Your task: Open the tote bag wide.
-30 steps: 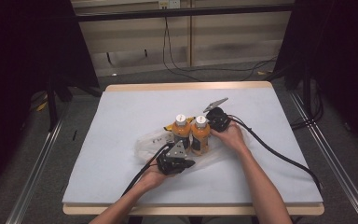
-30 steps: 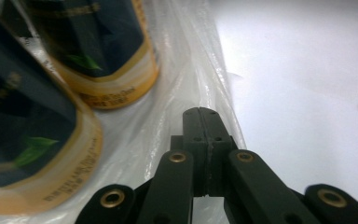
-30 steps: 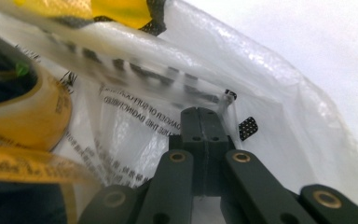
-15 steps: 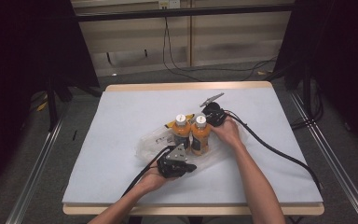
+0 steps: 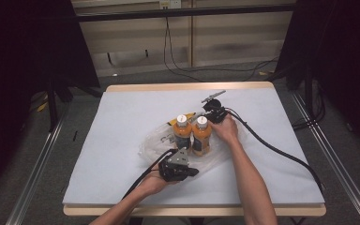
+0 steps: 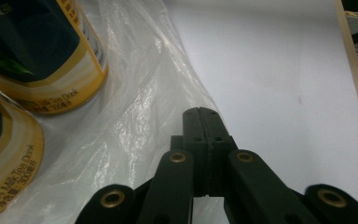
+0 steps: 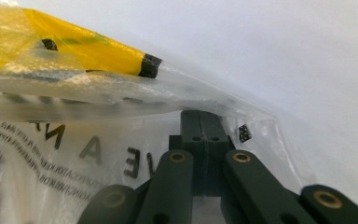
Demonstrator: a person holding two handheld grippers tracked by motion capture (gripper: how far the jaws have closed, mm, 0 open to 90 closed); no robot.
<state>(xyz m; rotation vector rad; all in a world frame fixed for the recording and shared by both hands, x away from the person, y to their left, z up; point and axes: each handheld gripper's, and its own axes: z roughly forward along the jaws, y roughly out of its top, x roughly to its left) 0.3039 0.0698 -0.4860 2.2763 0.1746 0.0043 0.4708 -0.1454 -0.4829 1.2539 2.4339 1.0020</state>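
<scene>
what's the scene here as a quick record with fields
surface: table under a pale blue cover
bag: clear plastic bag, crumpled, lying on the cover
contents: two orange bottles with white caps, upright, side by side on the bag
left gripper: jaws shut on the bag's near edge
right gripper: jaws shut on the bag's far edge
also: yellow packet by the bag
</scene>
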